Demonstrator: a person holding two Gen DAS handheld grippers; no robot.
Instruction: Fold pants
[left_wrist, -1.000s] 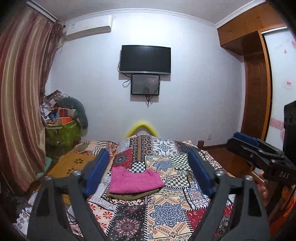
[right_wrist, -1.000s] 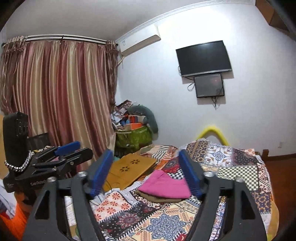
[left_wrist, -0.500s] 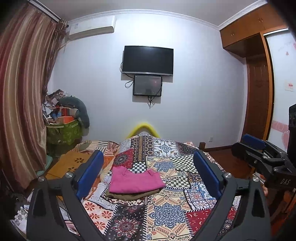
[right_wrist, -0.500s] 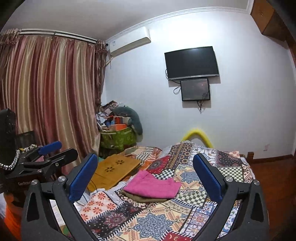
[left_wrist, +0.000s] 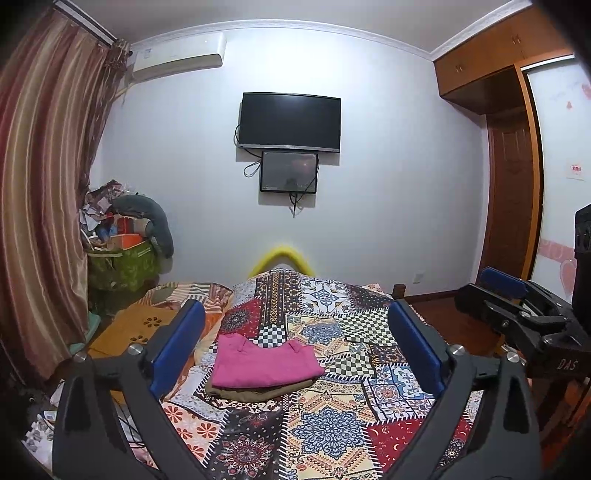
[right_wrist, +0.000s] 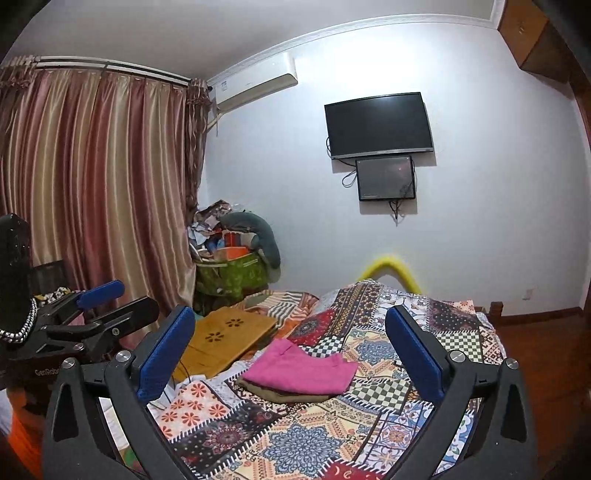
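We hold the left tongs (left_wrist: 295, 339) and right tongs (right_wrist: 290, 347) apart above the bed (left_wrist: 332, 424); folded pink pants (left_wrist: 262, 363) lie at 12 o'clock atop an olive garment (left_wrist: 255, 391).
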